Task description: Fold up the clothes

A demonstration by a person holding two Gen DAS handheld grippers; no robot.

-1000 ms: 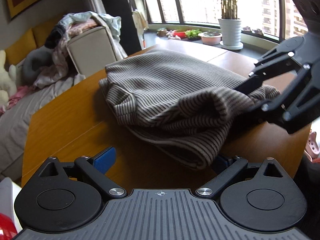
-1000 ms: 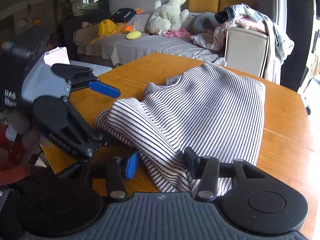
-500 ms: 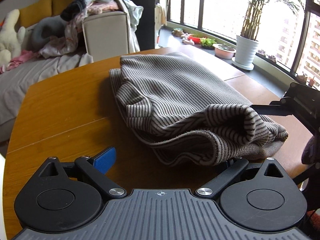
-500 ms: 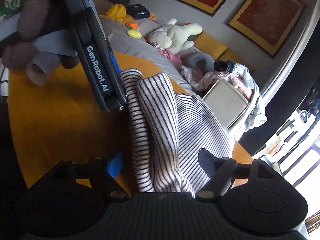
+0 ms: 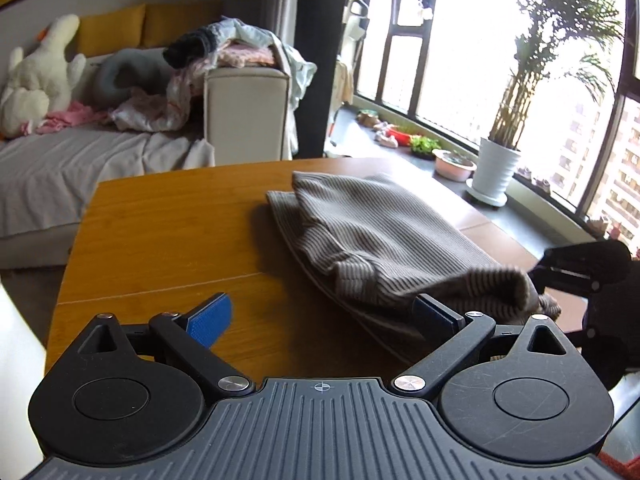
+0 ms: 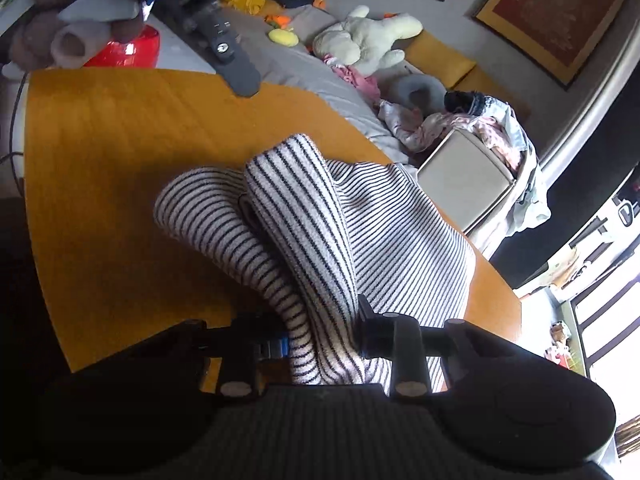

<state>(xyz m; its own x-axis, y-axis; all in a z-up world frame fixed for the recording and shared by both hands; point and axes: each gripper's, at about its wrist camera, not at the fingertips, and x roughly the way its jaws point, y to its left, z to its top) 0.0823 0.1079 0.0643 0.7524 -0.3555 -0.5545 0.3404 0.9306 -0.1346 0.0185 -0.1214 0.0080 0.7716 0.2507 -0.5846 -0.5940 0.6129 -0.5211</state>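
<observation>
The left gripper point(image 5: 320, 316) hangs low over the wooden table point(image 5: 168, 240), level and facing the windows, its blue-padded fingers point(image 5: 210, 318) spread wide with nothing between them; the right-hand pad just meets the near edge of the striped sweater point(image 5: 380, 240). That sweater lies part-folded on the table's right half. The right gripper point(image 6: 322, 344), tilted and pointing toward the sofa point(image 6: 320, 76), is clamped on a bunched roll of the sweater point(image 6: 320, 240), lifting it above the tabletop.
</observation>
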